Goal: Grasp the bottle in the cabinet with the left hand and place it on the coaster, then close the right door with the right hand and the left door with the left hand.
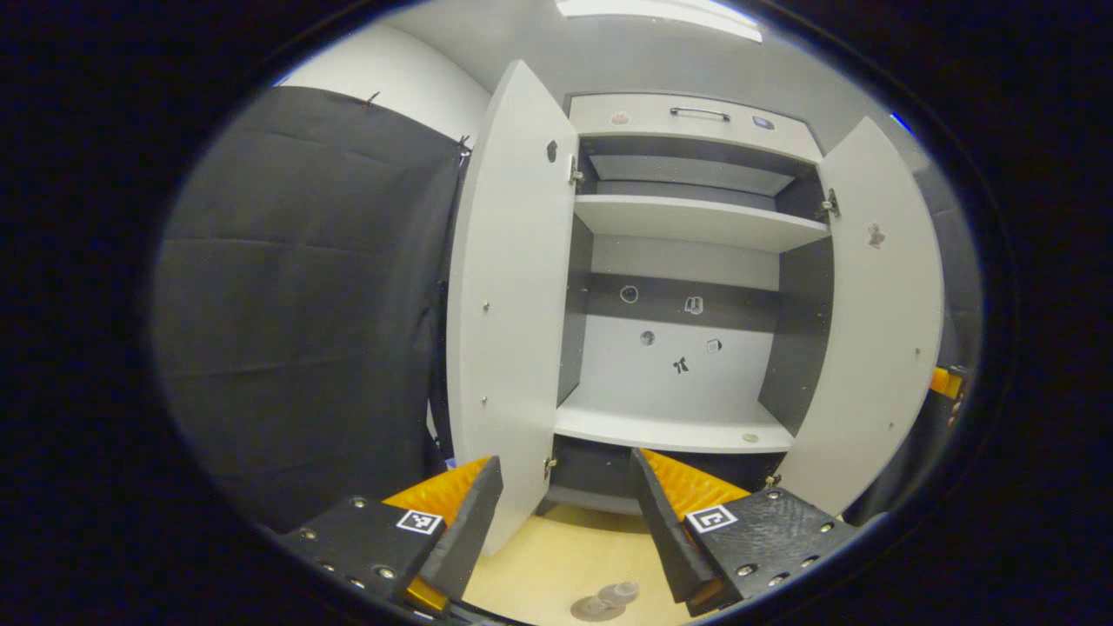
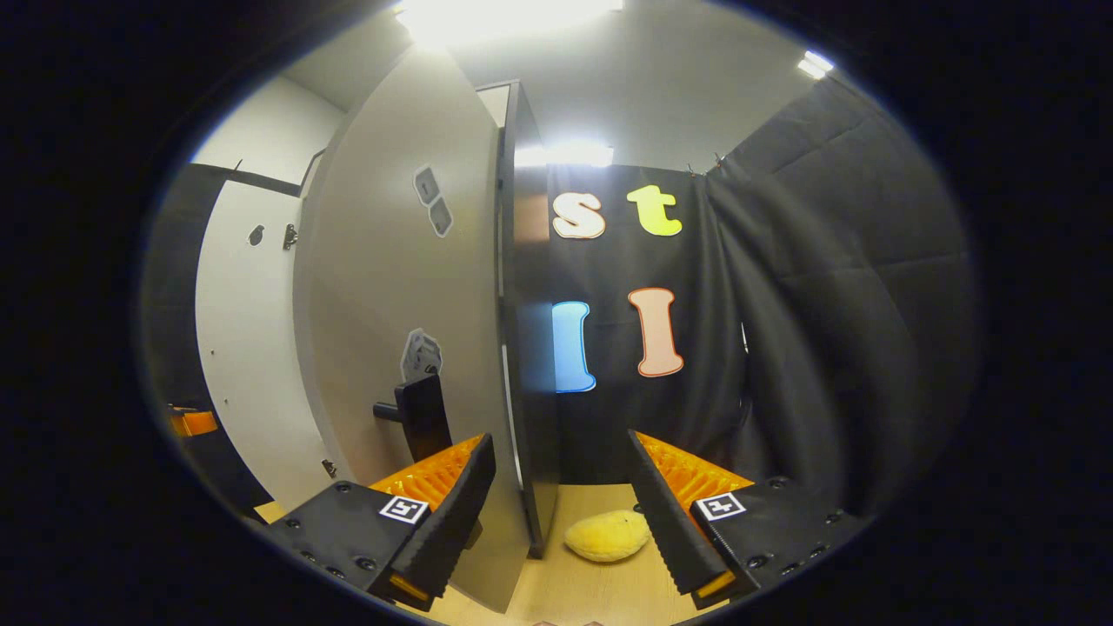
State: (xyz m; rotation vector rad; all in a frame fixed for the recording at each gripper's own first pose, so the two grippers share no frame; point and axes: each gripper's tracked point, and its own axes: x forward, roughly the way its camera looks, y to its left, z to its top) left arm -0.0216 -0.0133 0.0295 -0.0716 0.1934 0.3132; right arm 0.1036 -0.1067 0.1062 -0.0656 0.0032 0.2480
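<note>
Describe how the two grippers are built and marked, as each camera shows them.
The left gripper has two wedge-shaped fingers on dark, bolted mounting blocks, each with a small square black-and-white tag and ribbed inner pads. The right gripper has the same build: bolted blocks, square tags, ribbed pads.

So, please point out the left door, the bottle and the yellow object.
left door point(image 1: 509, 304), left gripper view, middle of its inner face.
bottle point(image 1: 616, 596), left gripper view, its body.
yellow object point(image 2: 607, 535), right gripper view, its middle.
</note>
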